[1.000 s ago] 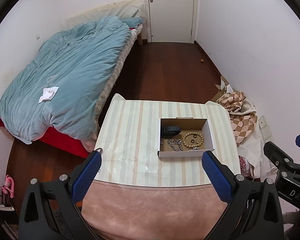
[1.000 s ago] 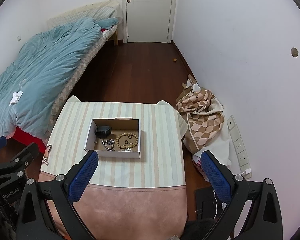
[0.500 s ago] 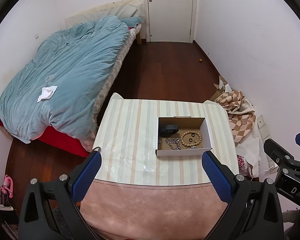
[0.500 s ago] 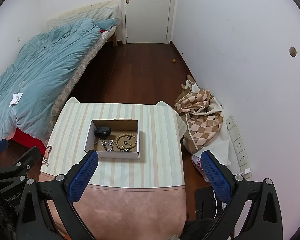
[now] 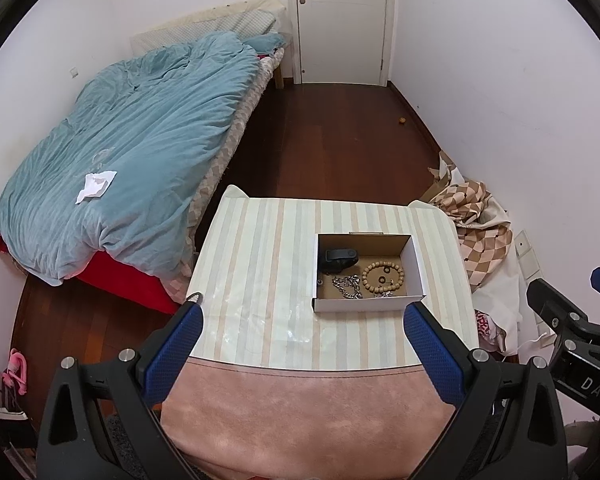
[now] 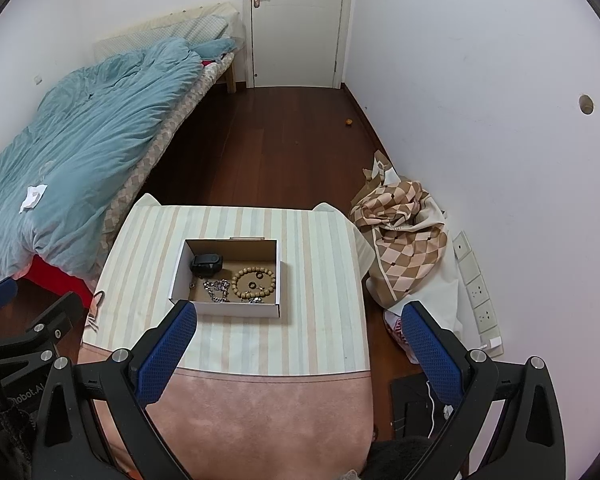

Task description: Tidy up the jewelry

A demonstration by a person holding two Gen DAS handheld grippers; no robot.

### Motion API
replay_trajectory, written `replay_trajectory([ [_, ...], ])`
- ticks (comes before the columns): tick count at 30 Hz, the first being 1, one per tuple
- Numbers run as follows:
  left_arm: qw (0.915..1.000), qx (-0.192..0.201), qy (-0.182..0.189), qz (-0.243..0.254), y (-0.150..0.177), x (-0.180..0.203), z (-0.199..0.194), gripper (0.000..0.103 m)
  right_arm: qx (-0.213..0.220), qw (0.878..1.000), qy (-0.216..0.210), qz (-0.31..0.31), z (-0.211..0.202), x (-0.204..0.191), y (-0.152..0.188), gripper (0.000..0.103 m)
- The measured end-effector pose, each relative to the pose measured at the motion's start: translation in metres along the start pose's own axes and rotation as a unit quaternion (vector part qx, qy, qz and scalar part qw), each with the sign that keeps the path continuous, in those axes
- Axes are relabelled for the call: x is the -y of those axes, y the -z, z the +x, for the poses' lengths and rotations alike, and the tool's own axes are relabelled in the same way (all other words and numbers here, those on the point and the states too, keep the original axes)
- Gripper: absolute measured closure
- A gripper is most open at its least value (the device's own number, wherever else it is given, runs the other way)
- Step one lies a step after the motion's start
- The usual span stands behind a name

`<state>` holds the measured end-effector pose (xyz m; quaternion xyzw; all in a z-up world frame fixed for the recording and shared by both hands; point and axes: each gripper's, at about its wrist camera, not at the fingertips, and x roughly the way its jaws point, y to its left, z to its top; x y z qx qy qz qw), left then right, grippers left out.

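Note:
A white cardboard box (image 5: 366,305) (image 6: 224,308) stands open on the striped table (image 5: 260,264) (image 6: 324,280). In it lie a wooden bead bracelet (image 5: 382,278) (image 6: 254,282), a silver chain (image 5: 347,286) (image 6: 217,290), a black case (image 5: 338,258) (image 6: 206,264) and small rings (image 5: 381,279) (image 6: 259,275). My left gripper (image 5: 302,316) is open and empty, high above the table's near side. My right gripper (image 6: 300,316) is open and empty, also high and back from the box.
A bed with a blue duvet (image 5: 132,152) (image 6: 80,140) stands to the left. A checkered cloth heap (image 5: 476,224) (image 6: 404,228) lies by the right wall. A pink cloth (image 5: 300,408) covers the table's near end. A white door (image 5: 340,20) is at the far end.
Both grippers have drawn slightly back and up; the table and box look a little smaller and farther. Nothing in the box has moved.

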<state>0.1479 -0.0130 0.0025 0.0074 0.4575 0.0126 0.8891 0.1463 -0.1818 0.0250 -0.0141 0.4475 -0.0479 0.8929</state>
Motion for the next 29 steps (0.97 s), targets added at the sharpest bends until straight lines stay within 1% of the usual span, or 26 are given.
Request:
replay_trajectory([
  [22, 1.0000, -0.002, -0.002, -0.003, 0.0005, -0.0033, 0.0014, 0.001, -0.003, 1.000, -0.002, -0.002, 0.0008, -0.0005, -0.0007, 0.000],
  [29, 0.9999, 0.005, 0.003, -0.008, 0.0010, -0.0055, -0.0033, 0.001, -0.003, 1.000, -0.002, -0.003, 0.0005, -0.0014, -0.0003, 0.000],
])
